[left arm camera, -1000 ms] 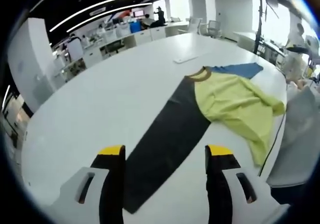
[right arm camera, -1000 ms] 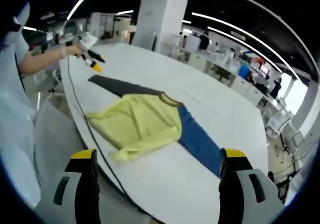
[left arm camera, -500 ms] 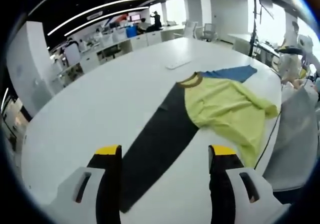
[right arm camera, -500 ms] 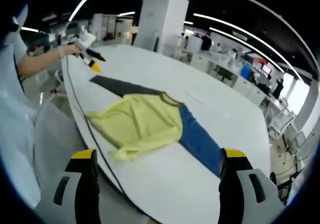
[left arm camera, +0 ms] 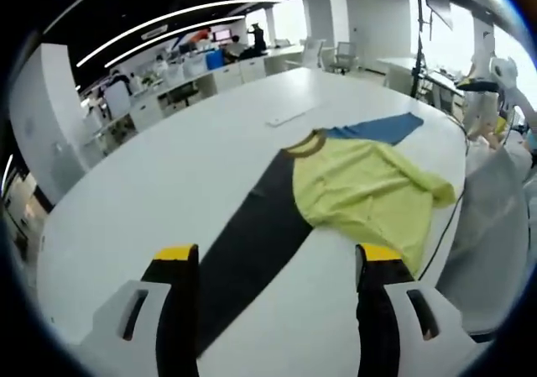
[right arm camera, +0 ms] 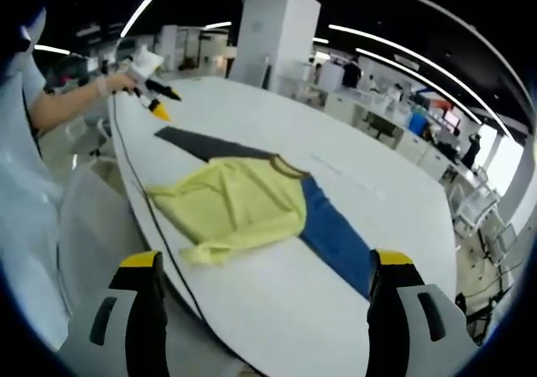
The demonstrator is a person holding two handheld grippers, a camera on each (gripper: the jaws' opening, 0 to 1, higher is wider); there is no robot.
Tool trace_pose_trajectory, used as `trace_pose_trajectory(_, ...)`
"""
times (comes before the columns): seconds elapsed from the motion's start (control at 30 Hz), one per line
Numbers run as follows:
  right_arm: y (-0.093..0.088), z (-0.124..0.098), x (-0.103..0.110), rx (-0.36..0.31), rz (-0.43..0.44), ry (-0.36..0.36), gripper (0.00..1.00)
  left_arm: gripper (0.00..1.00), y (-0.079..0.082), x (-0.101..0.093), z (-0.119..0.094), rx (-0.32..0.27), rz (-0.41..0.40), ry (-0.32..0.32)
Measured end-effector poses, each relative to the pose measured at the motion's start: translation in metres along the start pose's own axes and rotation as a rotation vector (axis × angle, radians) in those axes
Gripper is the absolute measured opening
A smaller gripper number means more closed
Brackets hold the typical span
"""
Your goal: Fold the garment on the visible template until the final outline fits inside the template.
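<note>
A yellow garment with a brown collar lies crumpled on a long strip template, dark grey at my left end and blue at the far end. My left gripper hovers open above the dark end, nothing between its jaws. In the right gripper view the same yellow garment covers the middle of the template, with its blue part towards me and its dark part beyond. My right gripper is open, short of the table edge. The left gripper shows far off, held by a hand.
The white oval table carries a flat white strip beyond the collar. A black cable follows the table's near edge. A person's light clothing stands beside the table. Desks, chairs and pillars fill the office behind.
The left gripper's camera has drifted, so garment and template sit a little further left and higher in its view. The right view has scarcely shifted. Both grippers stay open.
</note>
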State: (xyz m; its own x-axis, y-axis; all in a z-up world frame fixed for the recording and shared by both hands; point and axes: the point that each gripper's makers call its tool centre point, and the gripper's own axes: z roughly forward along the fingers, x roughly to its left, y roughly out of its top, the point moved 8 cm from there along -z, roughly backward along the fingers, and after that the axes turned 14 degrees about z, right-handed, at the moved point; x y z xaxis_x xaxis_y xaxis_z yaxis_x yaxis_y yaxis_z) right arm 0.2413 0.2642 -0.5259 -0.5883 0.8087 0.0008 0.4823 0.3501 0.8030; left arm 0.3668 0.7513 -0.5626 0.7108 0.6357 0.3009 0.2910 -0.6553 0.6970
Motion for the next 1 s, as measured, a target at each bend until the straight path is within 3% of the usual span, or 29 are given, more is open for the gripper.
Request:
trace_pose_trajectory(0.57,-0.005,-0.005,-0.020,-0.018,-0.014,0.031,1.00,0.79,0.032,-0.029,-0.004,-0.072,-0.005,-0.021)
trace_pose_trajectory(1.0,-0.012,-0.001,-0.024,-0.002,-0.020,0.063,1.00,0.84,0.044,-0.057,-0.009,-0.076,0.027,-0.039)
